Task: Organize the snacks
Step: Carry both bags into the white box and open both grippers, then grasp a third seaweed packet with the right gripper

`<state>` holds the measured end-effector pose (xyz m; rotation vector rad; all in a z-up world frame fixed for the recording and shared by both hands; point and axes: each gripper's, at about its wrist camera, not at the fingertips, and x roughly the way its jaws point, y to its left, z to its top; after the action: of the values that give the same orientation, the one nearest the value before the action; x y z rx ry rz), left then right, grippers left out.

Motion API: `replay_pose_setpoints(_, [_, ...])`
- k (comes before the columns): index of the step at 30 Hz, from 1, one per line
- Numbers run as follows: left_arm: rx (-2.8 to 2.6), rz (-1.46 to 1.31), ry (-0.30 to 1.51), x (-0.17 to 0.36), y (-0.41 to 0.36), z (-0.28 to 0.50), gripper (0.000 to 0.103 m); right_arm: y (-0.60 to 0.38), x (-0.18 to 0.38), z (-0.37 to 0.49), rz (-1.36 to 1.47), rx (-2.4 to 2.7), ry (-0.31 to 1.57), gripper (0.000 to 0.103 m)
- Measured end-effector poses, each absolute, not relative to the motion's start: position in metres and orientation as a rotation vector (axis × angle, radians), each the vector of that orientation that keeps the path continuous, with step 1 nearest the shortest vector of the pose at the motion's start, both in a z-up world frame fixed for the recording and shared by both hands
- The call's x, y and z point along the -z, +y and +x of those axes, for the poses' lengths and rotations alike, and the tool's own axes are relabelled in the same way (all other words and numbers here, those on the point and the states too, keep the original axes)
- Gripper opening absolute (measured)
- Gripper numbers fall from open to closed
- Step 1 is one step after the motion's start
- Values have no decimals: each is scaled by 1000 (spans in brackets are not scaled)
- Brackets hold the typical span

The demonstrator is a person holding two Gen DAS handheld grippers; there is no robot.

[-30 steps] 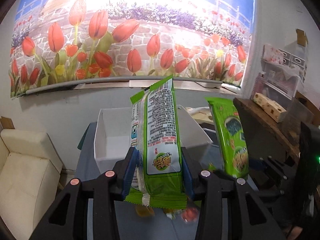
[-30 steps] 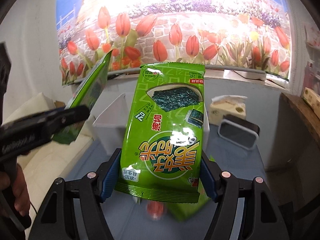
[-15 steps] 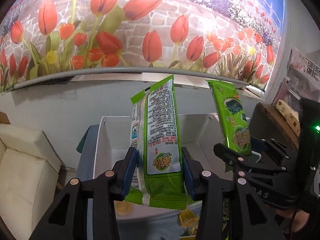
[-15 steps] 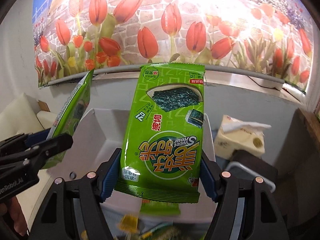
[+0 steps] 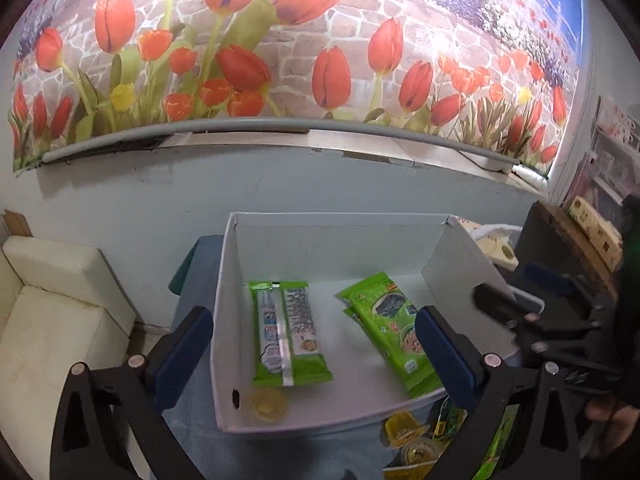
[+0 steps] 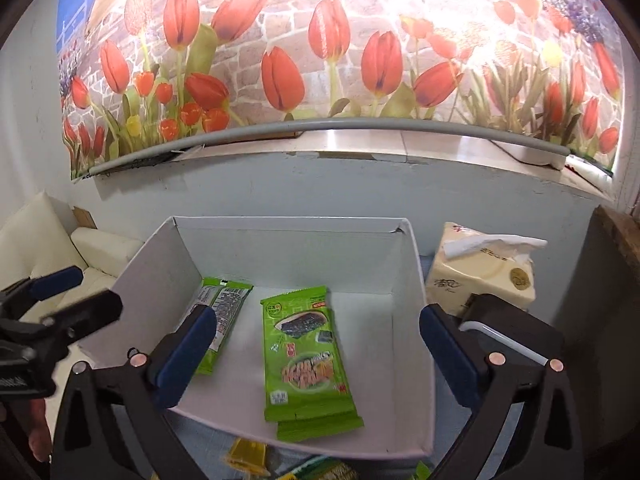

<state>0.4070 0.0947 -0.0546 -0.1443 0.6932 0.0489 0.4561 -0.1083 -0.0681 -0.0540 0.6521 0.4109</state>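
**Both packets released into the white box**

The left gripper (image 5: 312,344) and the right gripper (image 6: 318,344) are seen with their jaws opening wide, and nothing is between the pads of either one. The white box (image 5: 324,240) sits on the blue-grey table (image 5: 192,412) below both tools. Inside it, a green packet with its printed back up (image 5: 288,336) lies flat near the left wall, and two green seaweed packets (image 6: 306,360) are stacked beside it, the lower one poking out toward the box's near wall. The two lots are apart, with bare floor between them.

The step in hand is judged to be the release and withdrawal. It is done well if the jaws are kept spread until the pads are clear above the rim, so that no packet is snagged or dragged out. The tools should be lifted away rather than swept sideways, since the box walls look light and could be shifted.

More snacks, among them small yellow jelly cups (image 5: 404,432), are seen on the table in front of the box, so the sorting is judged unfinished. A tissue pack (image 6: 484,268) stands just beside the box's right wall and should be left undisturbed.
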Motion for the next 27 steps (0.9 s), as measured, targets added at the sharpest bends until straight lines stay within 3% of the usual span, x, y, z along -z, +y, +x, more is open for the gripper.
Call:
replay_pose_setpoints(7, [-44, -129, 684, 63, 84, 362, 103, -153, 65, 409, 19, -366, 655, 103])
replay_pose_setpoints(15, [0, -124, 685, 73, 63, 289, 103, -198, 131, 347, 164, -255, 815, 103])
replay_pose_setpoints(27, [12, -160, 760, 114, 67, 204, 103, -201, 187, 356, 452, -171, 951, 103])
